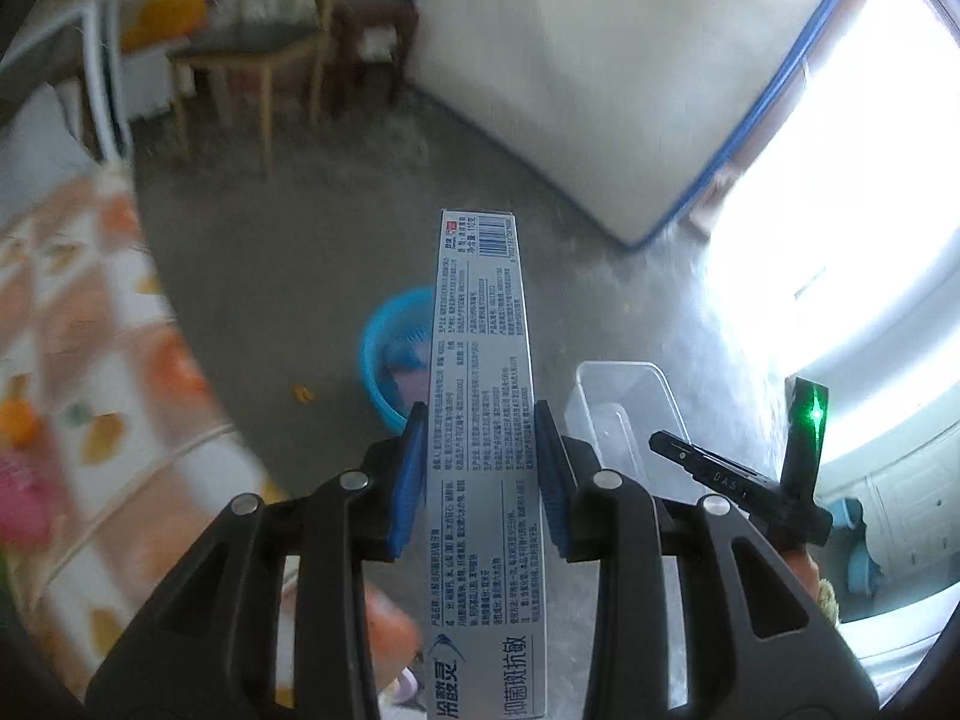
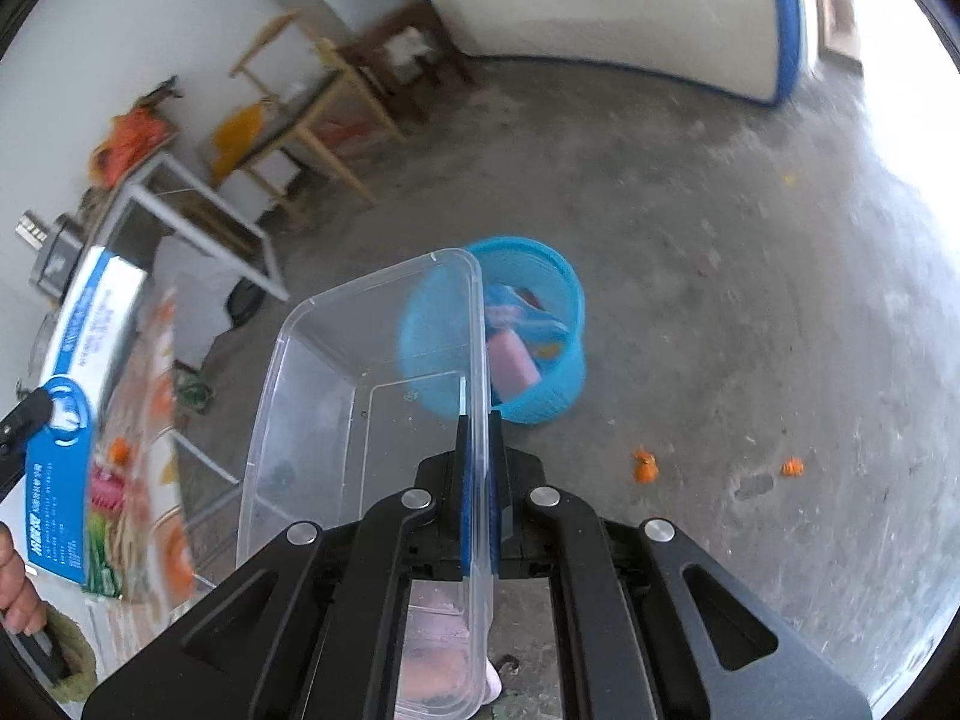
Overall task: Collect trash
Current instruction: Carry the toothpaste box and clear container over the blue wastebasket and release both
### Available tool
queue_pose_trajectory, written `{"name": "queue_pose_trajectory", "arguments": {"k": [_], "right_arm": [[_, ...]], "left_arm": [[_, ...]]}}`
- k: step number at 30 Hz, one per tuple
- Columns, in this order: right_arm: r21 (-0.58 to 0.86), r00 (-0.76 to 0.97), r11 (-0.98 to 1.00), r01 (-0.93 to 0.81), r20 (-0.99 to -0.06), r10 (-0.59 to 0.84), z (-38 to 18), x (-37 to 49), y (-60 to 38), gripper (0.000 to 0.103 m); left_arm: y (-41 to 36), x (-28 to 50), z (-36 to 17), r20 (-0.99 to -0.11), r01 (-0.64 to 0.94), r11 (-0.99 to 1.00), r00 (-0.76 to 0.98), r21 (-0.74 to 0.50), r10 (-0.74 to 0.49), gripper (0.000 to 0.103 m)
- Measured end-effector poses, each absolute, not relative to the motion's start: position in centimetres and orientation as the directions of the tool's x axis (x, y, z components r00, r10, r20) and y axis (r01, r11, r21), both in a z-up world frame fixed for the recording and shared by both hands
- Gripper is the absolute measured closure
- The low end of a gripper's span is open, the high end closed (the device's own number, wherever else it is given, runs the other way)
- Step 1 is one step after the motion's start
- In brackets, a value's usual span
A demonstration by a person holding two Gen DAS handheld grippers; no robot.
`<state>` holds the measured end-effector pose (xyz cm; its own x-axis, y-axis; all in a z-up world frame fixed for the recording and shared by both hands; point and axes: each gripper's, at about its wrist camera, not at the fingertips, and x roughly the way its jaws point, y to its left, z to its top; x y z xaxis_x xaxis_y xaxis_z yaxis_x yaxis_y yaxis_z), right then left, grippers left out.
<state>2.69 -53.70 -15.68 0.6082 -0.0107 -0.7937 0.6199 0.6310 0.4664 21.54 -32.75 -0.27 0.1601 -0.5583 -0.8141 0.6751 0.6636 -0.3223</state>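
Observation:
My left gripper [image 1: 480, 426] is shut on a long silver-blue toothpaste box [image 1: 483, 360], held in the air above the floor. The box also shows at the left of the right wrist view [image 2: 78, 372]. My right gripper [image 2: 478, 420] is shut on the right wall of a clear plastic container [image 2: 336, 408], also held in the air. That container shows in the left wrist view [image 1: 624, 414], to the right of the box. A blue mesh trash basket [image 2: 558, 360] stands on the concrete floor ahead and below, with pink and blue items inside; it also shows in the left wrist view [image 1: 390, 354].
A table with an orange-patterned cloth [image 1: 90, 390] lies at the left. Wooden tables and a stool [image 1: 264, 72] stand by the far wall. A white mattress with blue edging [image 1: 600, 78] leans upright at the back. Orange scraps [image 2: 645, 468] lie on the floor.

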Motion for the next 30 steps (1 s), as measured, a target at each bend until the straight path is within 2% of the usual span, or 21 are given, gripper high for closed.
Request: {"name": "queue_pose_trajectory", "arguments": {"k": [7, 8, 9, 10, 15, 17, 20, 27, 30], "right_arm": [[0.486, 0.585, 0.568, 0.664, -0.811, 0.010, -19.5, 4.2, -56.4, 0.099], [0.487, 0.583, 0.562, 0.669, -0.813, 0.011, -19.9, 4.6, -56.7, 0.099], [0.487, 0.580, 0.557, 0.673, -0.815, 0.011, -20.1, 4.9, -57.0, 0.099], [0.488, 0.576, 0.548, 0.679, -0.818, 0.015, -20.7, 5.3, -57.4, 0.099], [0.476, 0.550, 0.542, 0.693, -0.835, 0.031, -22.8, 7.5, -58.9, 0.099], [0.455, 0.532, 0.557, 0.695, -0.846, 0.027, -23.3, 8.9, -59.2, 0.099], [0.418, 0.511, 0.586, 0.694, -0.860, 0.009, -23.7, 11.3, -59.6, 0.099], [0.343, 0.486, 0.651, 0.677, -0.873, -0.046, -23.7, 17.0, -59.8, 0.099], [0.330, 0.485, 0.655, 0.680, -0.872, -0.064, -24.4, 20.3, -59.9, 0.096]], "left_arm": [[-41.3, 28.1, -8.3, -0.889, 0.585, 0.724, 0.010, -0.366, -0.457, 0.069], [-41.8, 29.1, -9.3, -0.895, 0.563, 0.736, -0.014, -0.376, -0.447, 0.067], [-42.5, 30.4, -10.9, -0.903, 0.520, 0.761, -0.050, -0.389, -0.427, 0.054], [-42.7, 31.5, -12.2, -0.906, 0.474, 0.786, -0.066, -0.397, -0.418, 0.047], [-39.6, 32.5, -14.2, -0.914, 0.390, 0.833, -0.062, -0.392, -0.401, 0.047], [-38.4, 31.9, -13.7, -0.914, 0.380, 0.836, -0.066, -0.395, -0.401, 0.047], [-36.4, 30.7, -11.1, -0.876, 0.412, 0.787, -0.065, -0.459, -0.478, 0.047], [-31.3, 27.6, -5.7, -0.840, 0.493, 0.747, 0.057, -0.446, -0.539, 0.043], [-28.3, 25.7, -3.4, -0.819, 0.527, 0.734, 0.117, -0.428, -0.562, 0.038]]}}
